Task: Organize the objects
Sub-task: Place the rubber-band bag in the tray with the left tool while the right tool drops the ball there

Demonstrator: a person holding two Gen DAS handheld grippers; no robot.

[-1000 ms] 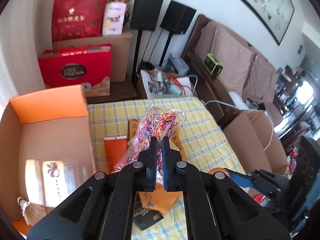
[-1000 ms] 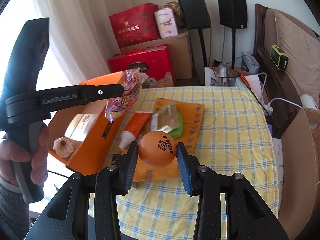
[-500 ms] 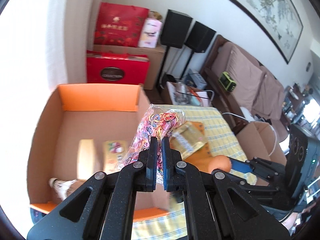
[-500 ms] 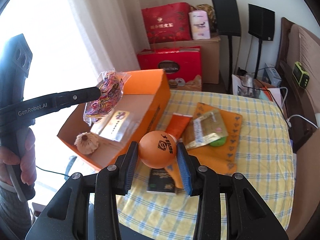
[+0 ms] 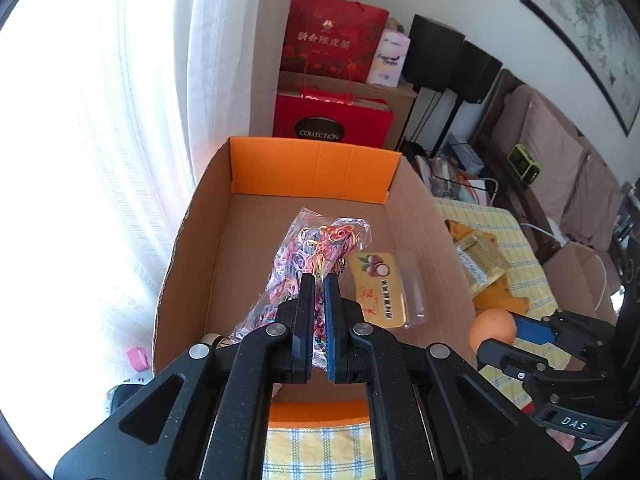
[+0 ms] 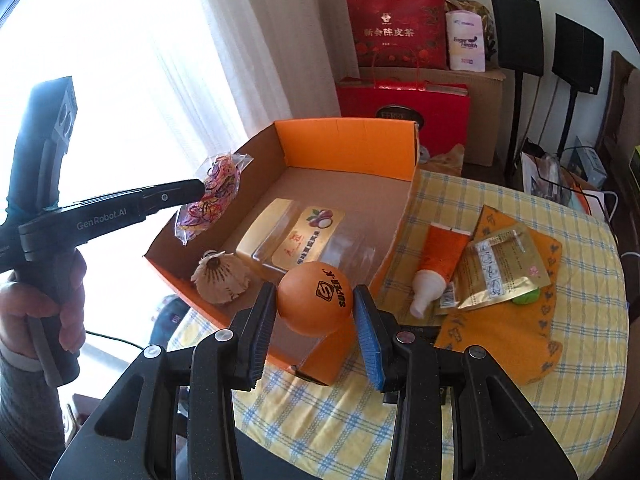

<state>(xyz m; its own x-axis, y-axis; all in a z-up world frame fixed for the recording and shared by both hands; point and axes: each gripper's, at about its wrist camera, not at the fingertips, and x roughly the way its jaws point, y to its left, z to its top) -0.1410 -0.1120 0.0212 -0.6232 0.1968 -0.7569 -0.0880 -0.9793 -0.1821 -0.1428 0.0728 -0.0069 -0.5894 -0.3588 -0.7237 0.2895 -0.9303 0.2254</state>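
Left wrist view showed the left gripper clamped on a clear bag of coloured rubber bands, hanging over the open cardboard box on the yellow-checked bench. The right gripper pinched an orange ball just above the box's near edge. Inside lay a shuttlecock and a fruit-labelled packet.

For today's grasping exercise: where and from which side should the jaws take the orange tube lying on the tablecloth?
Grip the orange tube across its flat orange body, coming from above. It lies flat, its white cap toward the camera; the gold sachet crowds its right side.
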